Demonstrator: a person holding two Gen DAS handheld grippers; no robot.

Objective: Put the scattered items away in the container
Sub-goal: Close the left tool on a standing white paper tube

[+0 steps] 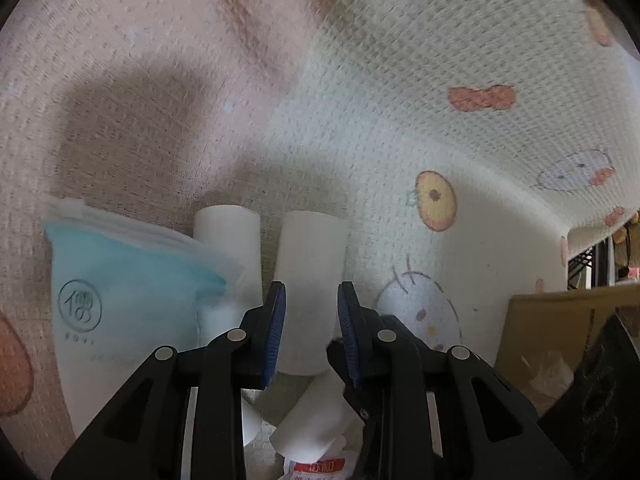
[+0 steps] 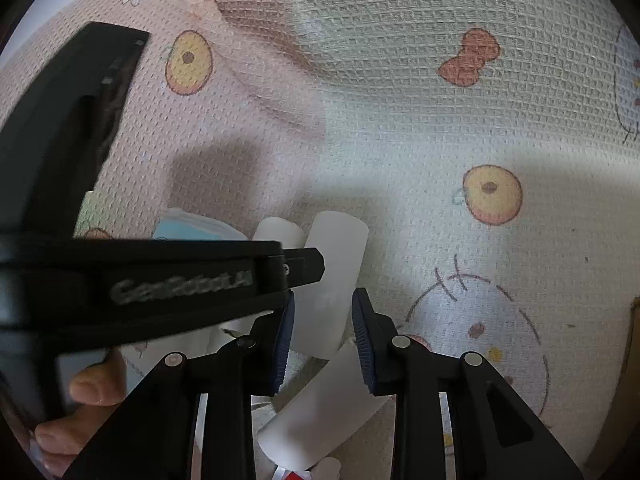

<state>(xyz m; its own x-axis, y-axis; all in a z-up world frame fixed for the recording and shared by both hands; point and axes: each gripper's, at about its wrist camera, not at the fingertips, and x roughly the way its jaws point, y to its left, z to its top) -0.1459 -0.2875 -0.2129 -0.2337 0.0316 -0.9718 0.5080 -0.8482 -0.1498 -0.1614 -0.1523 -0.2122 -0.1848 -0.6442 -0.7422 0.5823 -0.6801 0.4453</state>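
Waffle-weave blanket (image 1: pixel 360 120), pink and cream with printed bows, fruit and cartoon faces, covers the whole work surface. Three white rolls lie on it close together. The mid roll (image 1: pixel 310 248) stands lengthwise in both wrist views. A second roll (image 1: pixel 228 236) lies just to its left, and a third roll (image 1: pixel 312 416) lies slanted nearer the cameras, with its upper end close to the mid roll's lower end. A blue-and-white pack (image 1: pixel 120 288) with a round stamped mark lies left of the second roll, touching or overlapping it. A small red-labelled packet (image 1: pixel 320 468) shows at the bottom edge, partly cut off. The left gripper (image 1: pixel 310 292) points steeply down, its blue pads spread. The mid roll fills the gap between them in the view, but no pinch is visible. In the right wrist view the left gripper crosses from the left, its tip just beside the mid roll, with a hand (image 2: pixel 80 408) under its body. The right gripper (image 2: pixel 322 300) has its jaws narrow, and the mid roll shows in the gap, its edges meeting both pads in the view. I cannot tell whether the pads press on it or stand in front of it. The third roll passes lower down, between the fingers. A cardboard box (image 1: pixel 560 320) sits at the right, well apart from the rolls. Something pale lies inside, too blurred to name. All three rolls and the pack are still on the blanket, outside the box.
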